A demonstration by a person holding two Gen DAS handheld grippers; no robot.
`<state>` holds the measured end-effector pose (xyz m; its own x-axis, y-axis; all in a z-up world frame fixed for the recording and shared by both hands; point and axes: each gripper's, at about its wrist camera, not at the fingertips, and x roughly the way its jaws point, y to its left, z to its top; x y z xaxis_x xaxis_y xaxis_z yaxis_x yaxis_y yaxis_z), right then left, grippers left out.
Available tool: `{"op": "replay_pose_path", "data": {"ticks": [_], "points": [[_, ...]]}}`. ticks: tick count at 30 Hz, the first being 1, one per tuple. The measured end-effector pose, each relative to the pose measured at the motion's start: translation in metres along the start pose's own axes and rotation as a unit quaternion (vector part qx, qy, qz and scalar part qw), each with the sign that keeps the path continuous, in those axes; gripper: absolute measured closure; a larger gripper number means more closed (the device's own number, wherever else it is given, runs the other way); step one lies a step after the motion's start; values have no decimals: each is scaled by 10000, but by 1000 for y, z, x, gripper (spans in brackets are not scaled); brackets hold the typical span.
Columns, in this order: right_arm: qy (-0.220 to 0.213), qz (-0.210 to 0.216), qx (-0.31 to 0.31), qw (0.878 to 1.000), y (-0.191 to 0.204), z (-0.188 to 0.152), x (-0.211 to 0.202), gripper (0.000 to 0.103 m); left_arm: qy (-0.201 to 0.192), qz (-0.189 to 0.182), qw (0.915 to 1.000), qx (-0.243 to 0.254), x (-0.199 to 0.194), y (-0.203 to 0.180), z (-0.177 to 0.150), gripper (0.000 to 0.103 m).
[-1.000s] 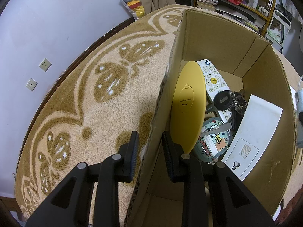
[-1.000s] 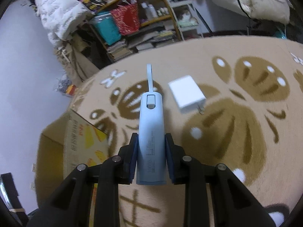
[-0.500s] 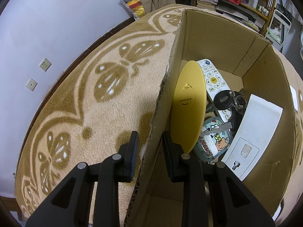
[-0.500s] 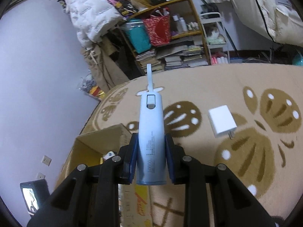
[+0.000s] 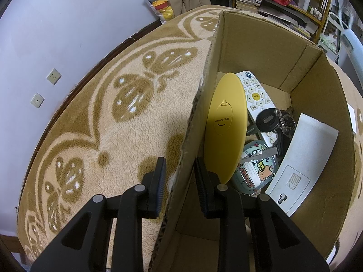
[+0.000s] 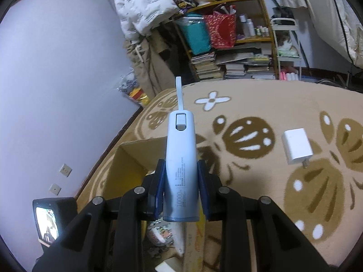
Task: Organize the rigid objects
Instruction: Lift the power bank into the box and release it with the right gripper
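Power bank [image 6: 180,170], pale blue with a short strap at its far end: clamped lengthwise in right claw [image 6: 180,183], pads pressed against both long sides, carried clear of the rug [image 6: 261,104] and above the near corner of the cardboard box [image 6: 136,156]. Left claw [image 5: 179,185]: closed down on the box's left side wall [image 5: 199,117], one pad outside, one inside, steadying the carton on the rug.

Box contents, per left wrist view: yellow oval disc [image 5: 224,127] standing on edge against the gripped wall; white remote control [image 5: 257,97] flat on the bottom; black key fob with keys [image 5: 272,120] on top of the remote; cartoon-printed round tin [image 5: 254,170], partly covered; white flat panel [image 5: 301,165] leaning on the right wall.

Outstanding: white plug adapter [image 6: 296,146] lying loose on the rug, well apart from the box.

Step in hand, as judged: transfer of the power bank into the box, grasp complete, release not yet made.

Next move calls for: carrying across until over the open interior, tipping nose down into free space between disc and panel, then parting the pads. Free floor space appears limited, though much of the bottom is hidden. Hold on the wall to be maintained during the drop.
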<state>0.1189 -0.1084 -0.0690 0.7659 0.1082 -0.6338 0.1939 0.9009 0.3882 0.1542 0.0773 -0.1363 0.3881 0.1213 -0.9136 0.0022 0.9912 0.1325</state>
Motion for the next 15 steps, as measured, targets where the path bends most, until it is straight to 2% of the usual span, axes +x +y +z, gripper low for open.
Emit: {"op": "replay_pose_path", "data": {"ticks": [7, 15], "points": [[183, 260, -220, 9993, 15, -8, 12, 74, 2, -6, 10000, -8, 0, 0, 0, 78], [358, 280, -363, 9983, 22, -16, 22, 74, 7, -8, 10000, -10, 0, 0, 0, 78]]}}
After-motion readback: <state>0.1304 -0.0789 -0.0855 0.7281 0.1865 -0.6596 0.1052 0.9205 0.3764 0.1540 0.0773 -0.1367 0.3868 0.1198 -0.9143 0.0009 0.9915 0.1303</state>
